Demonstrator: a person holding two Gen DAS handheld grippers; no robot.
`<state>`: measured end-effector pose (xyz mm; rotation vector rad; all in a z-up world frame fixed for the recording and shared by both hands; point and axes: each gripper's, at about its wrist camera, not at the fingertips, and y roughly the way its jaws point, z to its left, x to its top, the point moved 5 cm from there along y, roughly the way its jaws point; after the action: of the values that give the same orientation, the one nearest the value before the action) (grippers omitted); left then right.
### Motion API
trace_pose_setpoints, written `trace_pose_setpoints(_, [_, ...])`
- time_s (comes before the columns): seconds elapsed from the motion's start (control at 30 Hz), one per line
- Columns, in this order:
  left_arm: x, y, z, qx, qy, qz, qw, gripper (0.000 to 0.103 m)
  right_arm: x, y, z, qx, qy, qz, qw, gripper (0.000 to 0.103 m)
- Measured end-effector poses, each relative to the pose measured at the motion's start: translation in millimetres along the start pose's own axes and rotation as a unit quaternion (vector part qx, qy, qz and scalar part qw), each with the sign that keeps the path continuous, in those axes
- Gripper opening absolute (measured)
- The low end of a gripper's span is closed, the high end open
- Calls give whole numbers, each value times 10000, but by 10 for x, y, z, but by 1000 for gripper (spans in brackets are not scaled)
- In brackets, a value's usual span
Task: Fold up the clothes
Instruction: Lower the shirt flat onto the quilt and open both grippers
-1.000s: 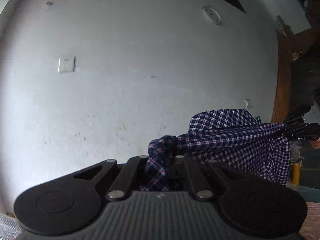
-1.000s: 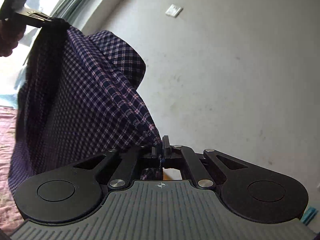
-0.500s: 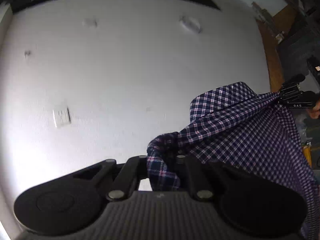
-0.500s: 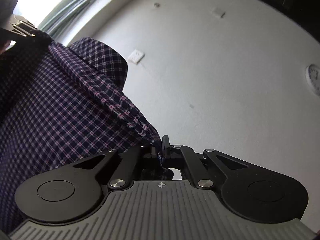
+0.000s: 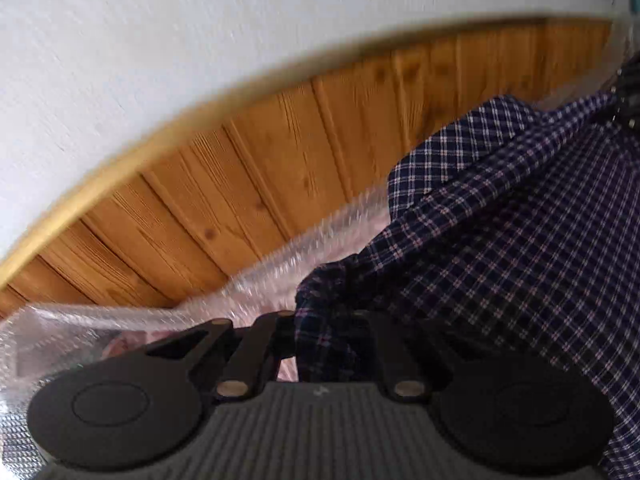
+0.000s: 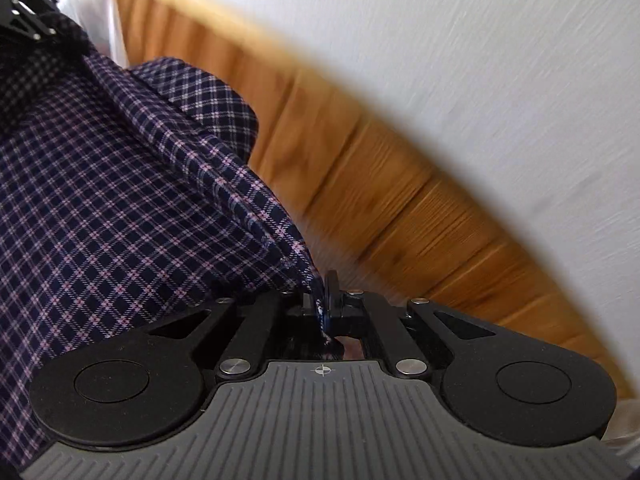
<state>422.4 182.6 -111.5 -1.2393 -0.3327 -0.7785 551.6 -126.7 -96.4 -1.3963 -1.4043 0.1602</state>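
Navy-checked shirt (image 5: 500, 240) hangs taut, pinched by left gripper (image 5: 324, 332) and right gripper (image 6: 326, 308).

Woven checked cloth shirt (image 5: 500, 240), knotty varnished wood panelling (image 5: 248, 184)

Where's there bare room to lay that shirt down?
A free strip of plastic-covered bed runs below the wood panel, left of the shirt. To the right the shirt, stretched between left hand-held gripper and right hand-held gripper, hides everything.

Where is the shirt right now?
The shirt hangs between both tools, right and left, before the wood panelling.
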Motion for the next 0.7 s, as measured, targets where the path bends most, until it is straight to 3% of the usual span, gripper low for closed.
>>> trace_pose_setpoints(0.13, [-220, 1673, -298, 116, 83, 1219, 9924, 6, -338, 1148, 201, 267, 43, 473, 9985, 0])
trace_pose_setpoints(0.17, [-232, 1780, -258, 155, 37, 1242, 9921, 6, -332, 1305, 266, 328, 50, 485, 9983, 0])
trace_pose_setpoints(0.37, [22, 1903, -58, 431, -393, 945, 9938, 6, -284, 1433, 176, 348, 593, 222, 9974, 0])
trace_pose_setpoints(0.47, [-70, 2003, -246, 427, -323, 1238, 9909, 9, -394, 1501, 206, 315, 650, 274, 9970, 0])
trace_pose_setpoints(0.5, [-73, 1916, -249, 565, -335, 1210, 9905, 11, -428, 1466, 201, 219, 621, 262, 9975, 5])
trace_pose_setpoints(0.57, [-61, 1690, -221, 903, -409, 1105, 9889, 32, -508, 1289, 104, -53, 734, 248, 9970, 53])
trace_pose_setpoints(0.6, [-55, 1576, -207, 1072, -446, 1052, 9877, 34, -551, 1173, 34, -208, 833, 243, 9960, 57])
trace_pose_setpoints(0.67, [-47, 1126, -179, 1297, -784, 641, 9864, 46, -593, 794, -64, -427, 1094, -6, 9931, 54])
trace_pose_setpoints(0.7, [-53, 891, -187, 1192, -978, 430, 9871, 46, -597, 578, -67, -420, 1241, -185, 9912, 54])
